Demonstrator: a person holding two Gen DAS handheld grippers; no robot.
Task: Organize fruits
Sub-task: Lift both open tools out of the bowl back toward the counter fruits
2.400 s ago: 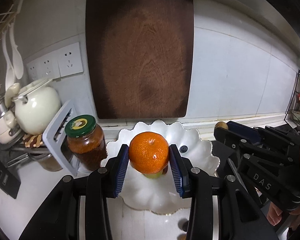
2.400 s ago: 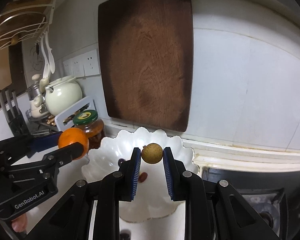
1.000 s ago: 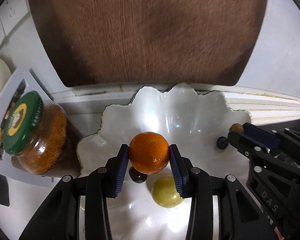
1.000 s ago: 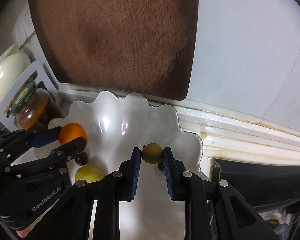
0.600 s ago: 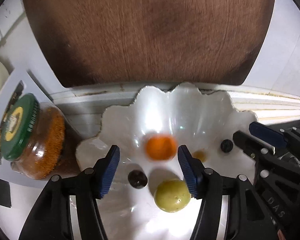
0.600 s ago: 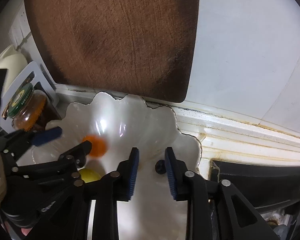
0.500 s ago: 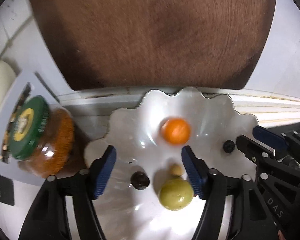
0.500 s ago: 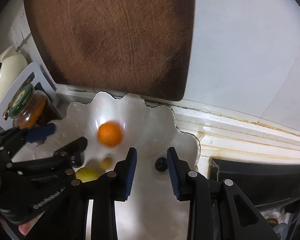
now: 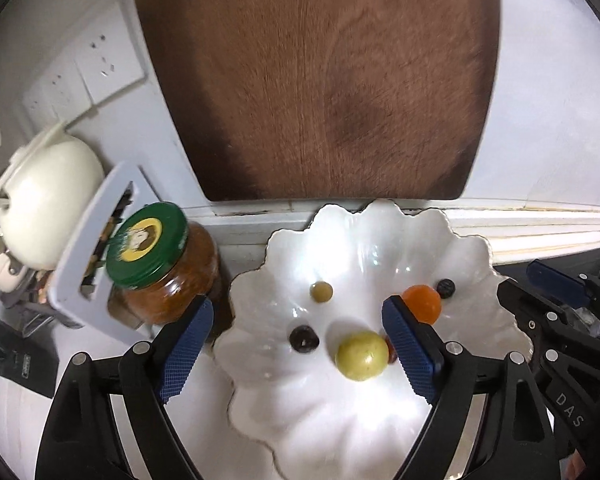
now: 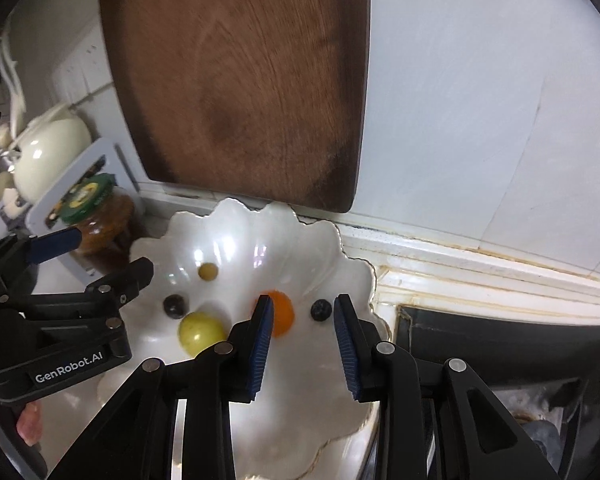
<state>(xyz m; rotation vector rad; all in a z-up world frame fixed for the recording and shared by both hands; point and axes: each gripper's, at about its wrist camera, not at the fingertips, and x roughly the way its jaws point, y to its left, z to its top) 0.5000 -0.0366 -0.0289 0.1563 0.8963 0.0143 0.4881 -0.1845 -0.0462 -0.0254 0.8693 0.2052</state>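
Fruits in plate [image 9: 380,432]; both tongs [image 9: 298,342] [image 10: 302,332] spread above.

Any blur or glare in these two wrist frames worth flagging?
Left wrist view: white dish shows bright glare patches; the cutting board and jar look softly blurred. Right wrist view: the orange is smeared by motion blur, and strong fisheye bending curves the wall ledge.

Jar [image 9: 162,268] and cutting board [image 9: 320,80] probably crowding plate [image 9: 300,412]
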